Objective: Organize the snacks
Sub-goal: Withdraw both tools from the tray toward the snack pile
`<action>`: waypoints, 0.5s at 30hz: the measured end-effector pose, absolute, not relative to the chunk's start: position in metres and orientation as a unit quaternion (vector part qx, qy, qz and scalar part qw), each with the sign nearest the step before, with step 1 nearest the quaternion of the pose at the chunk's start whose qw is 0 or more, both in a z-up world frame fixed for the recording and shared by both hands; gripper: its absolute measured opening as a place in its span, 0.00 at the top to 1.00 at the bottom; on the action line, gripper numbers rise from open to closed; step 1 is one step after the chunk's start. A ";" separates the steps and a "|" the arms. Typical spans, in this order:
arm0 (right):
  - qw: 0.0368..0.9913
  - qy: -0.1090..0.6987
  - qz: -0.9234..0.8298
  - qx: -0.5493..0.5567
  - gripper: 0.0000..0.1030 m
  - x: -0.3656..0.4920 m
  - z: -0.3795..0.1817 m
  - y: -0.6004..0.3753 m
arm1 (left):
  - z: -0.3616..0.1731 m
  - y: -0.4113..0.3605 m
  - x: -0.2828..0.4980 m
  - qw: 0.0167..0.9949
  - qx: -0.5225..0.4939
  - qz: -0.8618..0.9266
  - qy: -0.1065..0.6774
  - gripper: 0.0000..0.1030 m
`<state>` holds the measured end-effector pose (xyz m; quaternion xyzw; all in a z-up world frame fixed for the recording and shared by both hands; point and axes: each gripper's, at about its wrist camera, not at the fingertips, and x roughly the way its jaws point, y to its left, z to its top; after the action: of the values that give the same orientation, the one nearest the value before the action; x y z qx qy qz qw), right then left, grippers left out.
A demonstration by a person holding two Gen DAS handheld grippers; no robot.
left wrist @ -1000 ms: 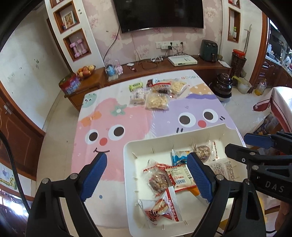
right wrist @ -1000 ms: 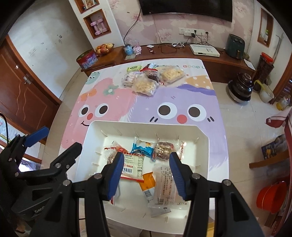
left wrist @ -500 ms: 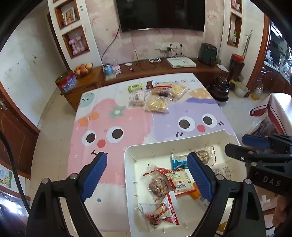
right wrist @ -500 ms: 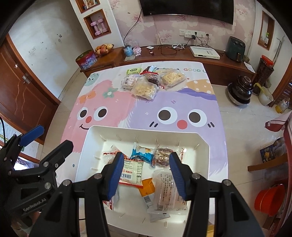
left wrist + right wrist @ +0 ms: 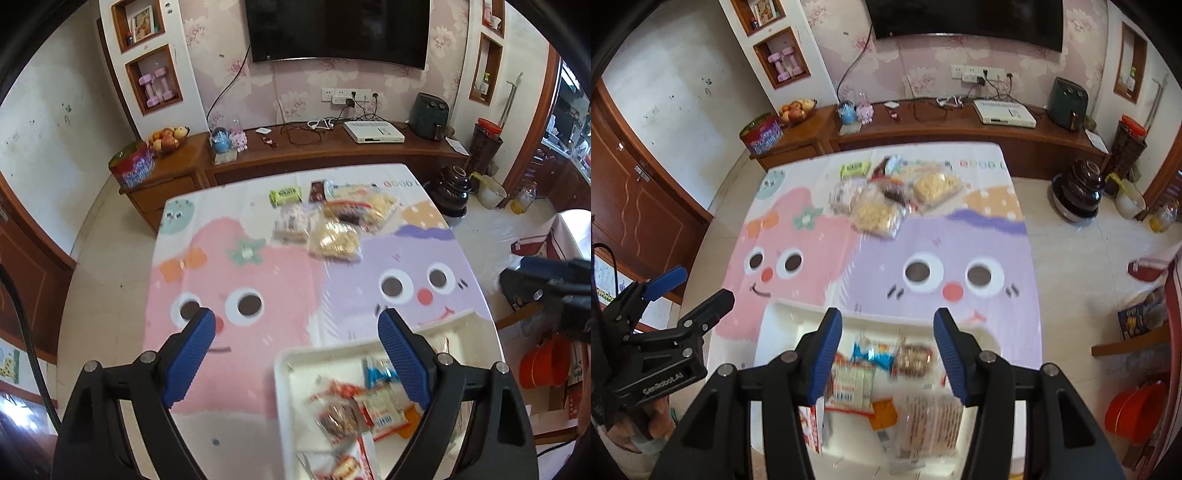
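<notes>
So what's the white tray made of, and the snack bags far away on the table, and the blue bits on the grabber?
The white tray looks like smooth, matte plastic, with a molded rim. The far snack bags seem to be thin clear plastic film: it shines and the yellowish snacks show through. The blue pads on the right gripper look like rubber, given their dotted texture, though it could be textured plastic.

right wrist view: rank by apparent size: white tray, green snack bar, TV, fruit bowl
1. white tray, partly hidden by the gripper and nearest the camera, so inflated
2. TV, cropped
3. fruit bowl
4. green snack bar; these last two look close.
</notes>
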<state>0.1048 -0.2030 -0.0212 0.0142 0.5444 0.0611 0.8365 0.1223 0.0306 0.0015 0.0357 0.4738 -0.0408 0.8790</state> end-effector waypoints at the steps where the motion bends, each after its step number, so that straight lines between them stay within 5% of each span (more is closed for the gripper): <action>1: 0.839 0.540 0.063 0.012 0.49 0.112 -0.015 -0.203 | 0.005 0.032 0.131 0.879 0.036 -0.042 0.474 0.14; 15: 0.852 0.514 0.082 -0.058 0.49 0.249 0.020 -0.195 | 0.015 0.040 0.285 0.873 0.072 -0.054 0.480 0.14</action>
<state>0.2490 -0.1949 0.0203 -0.0581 0.5144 0.0822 0.8516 0.2851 0.0398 0.0152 0.0721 0.4802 -0.0537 0.8726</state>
